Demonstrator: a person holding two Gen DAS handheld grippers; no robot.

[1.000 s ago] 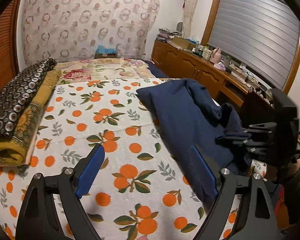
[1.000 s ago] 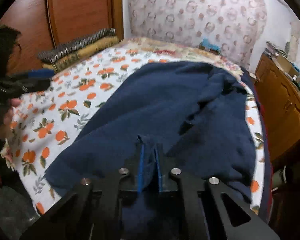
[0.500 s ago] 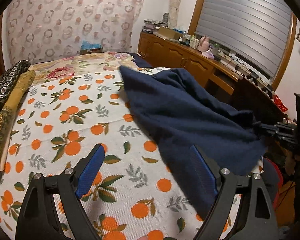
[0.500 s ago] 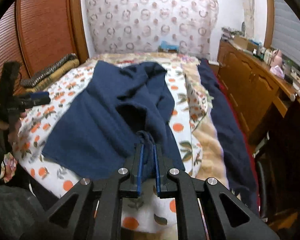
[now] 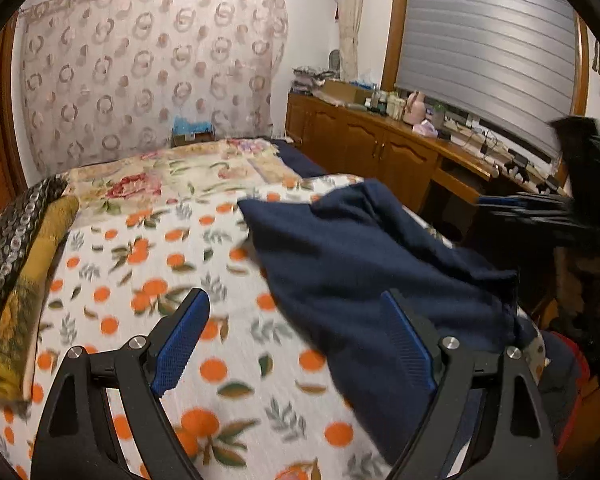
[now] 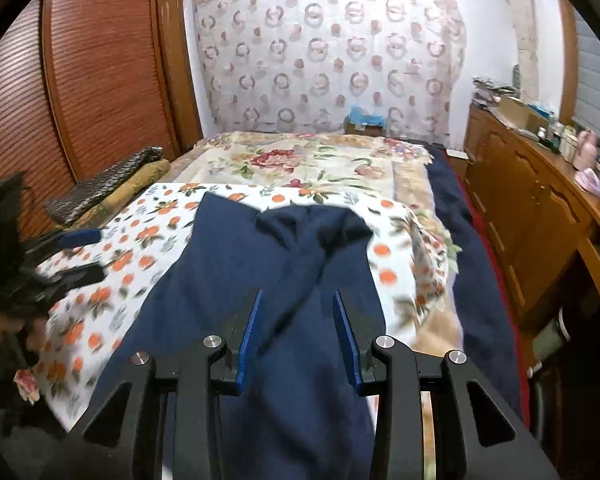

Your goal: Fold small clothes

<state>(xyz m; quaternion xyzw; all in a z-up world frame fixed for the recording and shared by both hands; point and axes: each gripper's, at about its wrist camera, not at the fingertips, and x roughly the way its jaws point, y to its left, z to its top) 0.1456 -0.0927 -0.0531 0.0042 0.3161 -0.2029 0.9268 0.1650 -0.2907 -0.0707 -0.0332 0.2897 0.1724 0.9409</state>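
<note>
A dark navy garment point(image 5: 360, 264) lies rumpled on the orange-print bedsheet point(image 5: 148, 280), reaching the bed's near right edge. My left gripper point(image 5: 296, 340) is open and empty above the sheet, its right finger over the garment's left edge. In the right wrist view the same garment point(image 6: 268, 264) spreads below my right gripper point(image 6: 296, 336), whose jaws stand open and hold nothing. The left gripper point(image 6: 76, 256) shows at the left of that view, and the right gripper point(image 5: 540, 208) at the right of the left wrist view.
Folded patterned blankets point(image 5: 16, 264) lie along the bed's left side by a wooden wardrobe point(image 6: 80, 80). A floral cover point(image 6: 300, 164) lies further up the bed. A wooden sideboard point(image 5: 380, 148) with clutter runs along the right. A dark blue blanket point(image 6: 476, 280) hangs off the bed's right edge.
My right gripper has opened and let go of the navy garment, which now lies loose on the bed. Both grippers have lifted and pulled back a little.
</note>
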